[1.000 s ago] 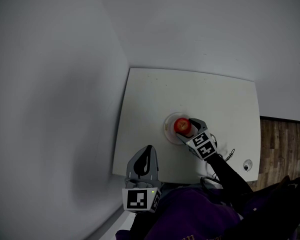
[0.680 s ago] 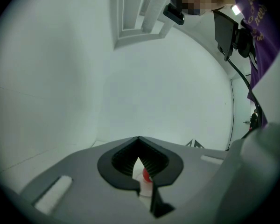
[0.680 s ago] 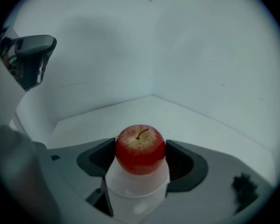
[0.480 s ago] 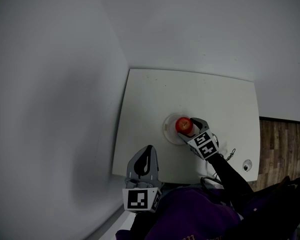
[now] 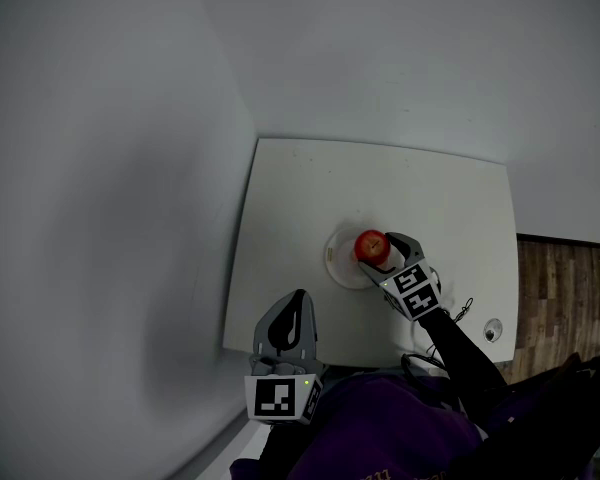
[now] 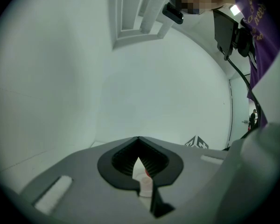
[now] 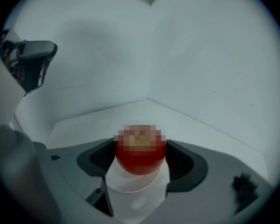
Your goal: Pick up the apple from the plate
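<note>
- The right gripper (image 7: 140, 158) is clamped on the apple (image 7: 140, 157): a dark pad presses each red side, and the fruit fills the gap between the jaws.
- The top of the apple is hard to make out in the right gripper view.
- The white plate (image 7: 134, 185) lies just under and in front of that gripper's jaws. The jaw bodies cut off its sides, and no view shows whether the apple touches it.
- From the head view the apple sits at the tip of the right gripper, over the plate's edge on the side nearest that gripper.
- The left gripper (image 6: 138, 139) holds nothing. Its jaw tips meet, leaving only a diamond-shaped opening behind them.
- Through that opening, a sliver of the plate and a speck of red show far ahead; the rest is blocked by the left gripper's body.
- The left gripper hangs off the near edge of the table (image 5: 380, 183), well apart from the plate.
- The person's dark sleeve (image 5: 462, 353) runs back from the right gripper and out of the picture.
- The table is plain white and stands in a corner of pale walls (image 5: 110, 168).
- Wood floor (image 5: 570, 278) shows beyond the right gripper's side of the table.
</note>
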Demonstrator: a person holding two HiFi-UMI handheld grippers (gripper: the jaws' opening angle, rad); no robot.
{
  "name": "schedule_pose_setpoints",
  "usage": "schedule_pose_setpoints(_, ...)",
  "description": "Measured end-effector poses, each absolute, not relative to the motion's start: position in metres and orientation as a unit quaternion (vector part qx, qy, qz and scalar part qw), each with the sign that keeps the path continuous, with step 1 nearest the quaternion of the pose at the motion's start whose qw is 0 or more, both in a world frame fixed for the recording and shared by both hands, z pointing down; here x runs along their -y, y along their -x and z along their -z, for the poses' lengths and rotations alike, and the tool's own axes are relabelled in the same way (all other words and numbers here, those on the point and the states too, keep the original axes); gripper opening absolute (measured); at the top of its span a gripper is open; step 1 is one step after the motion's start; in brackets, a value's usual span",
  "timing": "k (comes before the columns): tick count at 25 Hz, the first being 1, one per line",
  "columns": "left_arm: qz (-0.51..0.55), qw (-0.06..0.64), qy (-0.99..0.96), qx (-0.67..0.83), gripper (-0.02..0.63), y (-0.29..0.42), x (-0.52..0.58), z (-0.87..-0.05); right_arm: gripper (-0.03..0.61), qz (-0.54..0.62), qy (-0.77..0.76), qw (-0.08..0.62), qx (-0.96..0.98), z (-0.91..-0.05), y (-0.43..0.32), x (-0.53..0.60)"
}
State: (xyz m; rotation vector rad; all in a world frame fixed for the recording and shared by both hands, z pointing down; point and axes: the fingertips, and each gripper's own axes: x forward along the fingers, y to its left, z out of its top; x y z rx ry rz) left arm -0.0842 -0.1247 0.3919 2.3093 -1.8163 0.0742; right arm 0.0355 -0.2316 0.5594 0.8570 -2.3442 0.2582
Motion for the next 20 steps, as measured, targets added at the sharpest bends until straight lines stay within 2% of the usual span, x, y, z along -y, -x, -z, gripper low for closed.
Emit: schedule_pose_setpoints(20,-0.024,0.100,-0.788,0.607,0.006,0.081,0.125,-0.394,0.359,-0.106,-0.383,0.294,0.870,-0.554,-0.076,0.239)
